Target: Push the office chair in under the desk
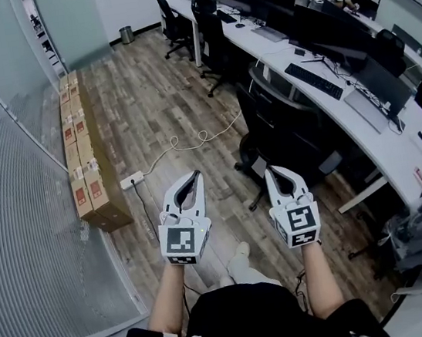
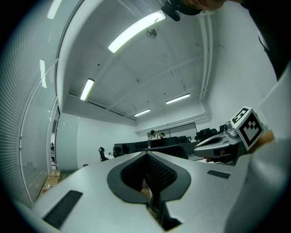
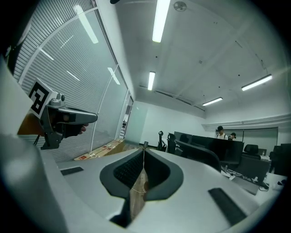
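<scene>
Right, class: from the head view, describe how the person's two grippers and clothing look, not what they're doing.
The left gripper and right gripper match: pale grey shells tapering to a point, black ribbed pads inside. Each carries a cube with black-and-white square markers at its rear. The person wears a black short-sleeved top.

A black office chair (image 1: 280,134) stands upright on its wheeled base on the wood floor, its tall back turned toward the open room. It sits just beside the near edge of a long white worktop (image 1: 383,149) that curves along the right side. Most of the chair is out from under that edge.
</scene>
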The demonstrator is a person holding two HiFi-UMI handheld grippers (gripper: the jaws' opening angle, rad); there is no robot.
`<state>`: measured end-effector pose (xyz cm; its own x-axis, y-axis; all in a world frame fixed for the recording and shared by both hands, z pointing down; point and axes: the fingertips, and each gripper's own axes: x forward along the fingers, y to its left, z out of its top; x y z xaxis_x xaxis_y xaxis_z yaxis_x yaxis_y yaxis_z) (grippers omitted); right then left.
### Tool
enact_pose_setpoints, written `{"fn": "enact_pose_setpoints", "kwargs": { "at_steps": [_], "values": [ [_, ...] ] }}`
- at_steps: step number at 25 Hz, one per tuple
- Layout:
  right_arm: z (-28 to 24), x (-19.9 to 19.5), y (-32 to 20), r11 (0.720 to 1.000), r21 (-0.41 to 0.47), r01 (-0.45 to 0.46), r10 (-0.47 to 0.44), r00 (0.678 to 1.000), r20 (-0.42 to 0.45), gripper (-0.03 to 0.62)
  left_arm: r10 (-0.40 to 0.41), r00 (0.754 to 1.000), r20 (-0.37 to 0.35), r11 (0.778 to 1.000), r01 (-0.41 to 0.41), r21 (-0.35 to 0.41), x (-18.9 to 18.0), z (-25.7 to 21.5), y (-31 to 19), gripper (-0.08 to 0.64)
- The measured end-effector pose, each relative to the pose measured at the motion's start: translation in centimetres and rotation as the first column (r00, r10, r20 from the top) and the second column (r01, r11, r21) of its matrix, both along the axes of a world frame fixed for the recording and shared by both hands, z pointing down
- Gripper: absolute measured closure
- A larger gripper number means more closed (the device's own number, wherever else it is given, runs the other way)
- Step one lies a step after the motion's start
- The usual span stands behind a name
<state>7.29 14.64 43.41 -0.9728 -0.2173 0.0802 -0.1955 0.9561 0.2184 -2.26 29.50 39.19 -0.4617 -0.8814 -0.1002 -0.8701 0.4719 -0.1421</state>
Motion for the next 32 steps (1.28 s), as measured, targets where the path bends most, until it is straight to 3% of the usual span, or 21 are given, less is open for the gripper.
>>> {"fn": "enact_pose_setpoints", "kwargs": {
  "at_steps": [9,18,32],
  "values": [
    [0.6,-3.8,-5.1,0.999,-0.022,-0.036,0.036,0.999,0.006,0.569,0.025,1.0,0.007,0.999,-0.025,-0.043,-3.9,1.2,-5.3,0.548],
    [0.3,-9.1,-11.0,0.997,-0.053,-0.064,0.066,0.997,0.038,0.569,0.099,0.995,0.031,0.994,-0.097,-0.058,-8.7,0.4,-11.9,0.548],
    [0.3,-10.8,-17.8,0.99,-0.061,-0.127,0.13,0.99,0.051,0.569,0.219,0.975,0.044,0.973,-0.215,-0.087,-11.2,0.5,-22.0,0.548]
  ]
}}
